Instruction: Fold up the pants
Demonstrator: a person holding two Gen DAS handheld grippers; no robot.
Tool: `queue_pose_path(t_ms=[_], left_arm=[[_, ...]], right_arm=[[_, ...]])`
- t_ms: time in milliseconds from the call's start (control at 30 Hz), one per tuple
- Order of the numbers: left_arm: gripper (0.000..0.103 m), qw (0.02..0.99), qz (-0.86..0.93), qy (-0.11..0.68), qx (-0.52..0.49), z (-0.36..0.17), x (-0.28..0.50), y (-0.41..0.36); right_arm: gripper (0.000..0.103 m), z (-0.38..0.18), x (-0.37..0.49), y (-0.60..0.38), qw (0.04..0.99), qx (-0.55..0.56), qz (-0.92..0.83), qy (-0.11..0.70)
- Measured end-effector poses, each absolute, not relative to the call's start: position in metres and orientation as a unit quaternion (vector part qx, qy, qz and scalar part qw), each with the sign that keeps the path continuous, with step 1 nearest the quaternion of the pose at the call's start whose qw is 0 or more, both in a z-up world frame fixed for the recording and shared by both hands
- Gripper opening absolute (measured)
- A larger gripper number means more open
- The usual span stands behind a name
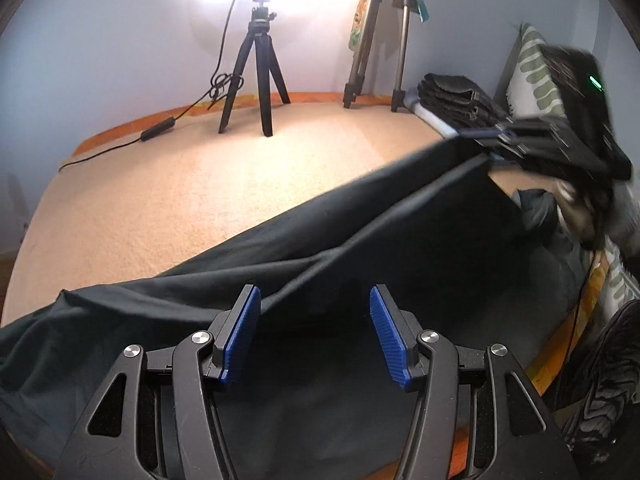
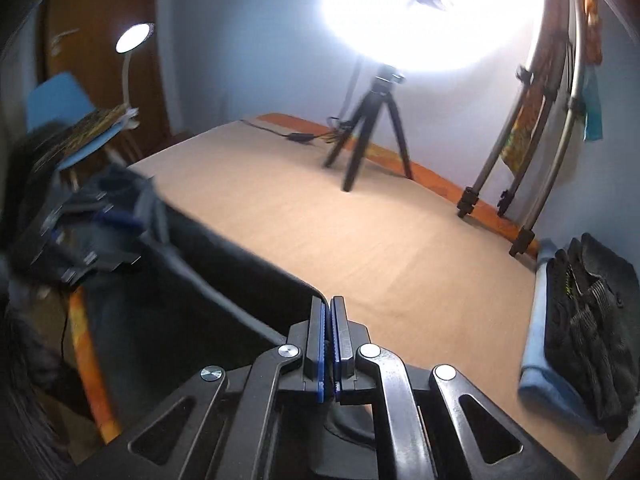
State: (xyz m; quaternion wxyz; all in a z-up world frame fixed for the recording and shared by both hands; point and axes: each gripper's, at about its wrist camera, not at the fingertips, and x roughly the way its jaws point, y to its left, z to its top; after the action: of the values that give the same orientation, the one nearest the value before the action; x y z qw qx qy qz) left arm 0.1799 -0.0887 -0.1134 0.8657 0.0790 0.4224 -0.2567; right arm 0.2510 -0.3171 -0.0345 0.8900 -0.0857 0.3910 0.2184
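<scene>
One pair of black pants [image 1: 320, 248], stretched across the near edge of the beige table [image 1: 168, 184], one end lifted at the right. Two grippers. Left gripper [image 1: 316, 334] spread wide, blue pads [image 1: 242, 336] apart, hovering just above the cloth, gripping nothing. Right gripper [image 2: 329, 344] pressed together, pinching the pants [image 2: 224, 280] hem between its pads; seen blurred at the far right of the left view [image 1: 560, 148]. Beyond, two tripods: a small black one [image 1: 258, 76] and a taller grey one [image 1: 380, 40], both standing at the far edge under a glaring lamp [image 2: 428, 12]. One cable [image 1: 160, 132] lying far left. One stack of folded dark clothes [image 2: 588, 328] at right, on a light-blue cloth [image 2: 540, 340].
</scene>
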Motion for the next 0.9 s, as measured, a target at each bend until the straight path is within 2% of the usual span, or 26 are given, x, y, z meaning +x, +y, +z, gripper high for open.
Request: queue_pose_path(t_ms=[433, 500, 533, 567, 733, 900], left_arm=[[0.056, 0.871, -0.16, 0.453, 0.102, -0.137, 0.214, -0.051], [0.056, 0.869, -0.151, 0.461, 0.095, -0.141, 0.217, -0.042], [0.056, 0.869, -0.15, 0.463, 0.092, -0.142, 0.216, -0.039], [0.056, 0.869, -0.149, 0.464, 0.088, -0.142, 0.216, -0.037], [0.056, 0.873, -0.14, 0.46, 0.086, -0.14, 0.212, -0.028], [0.056, 0.877, -0.093, 0.468, 0.047, -0.142, 0.218, 0.012]], right_arm=[[0.002, -0.103, 0.363, -0.304, 0.857, -0.098, 0.167, 0.478], [0.015, -0.104, 0.37, -0.308, 0.853, -0.086, 0.162, 0.488], [0.032, -0.1, 0.369, -0.312, 0.858, -0.077, 0.156, 0.482], [0.037, -0.095, 0.369, -0.318, 0.864, -0.068, 0.155, 0.475], [0.033, -0.065, 0.342, -0.348, 0.875, -0.005, 0.18, 0.45], [0.029, -0.06, 0.3, -0.343, 0.868, -0.017, 0.212, 0.45]])
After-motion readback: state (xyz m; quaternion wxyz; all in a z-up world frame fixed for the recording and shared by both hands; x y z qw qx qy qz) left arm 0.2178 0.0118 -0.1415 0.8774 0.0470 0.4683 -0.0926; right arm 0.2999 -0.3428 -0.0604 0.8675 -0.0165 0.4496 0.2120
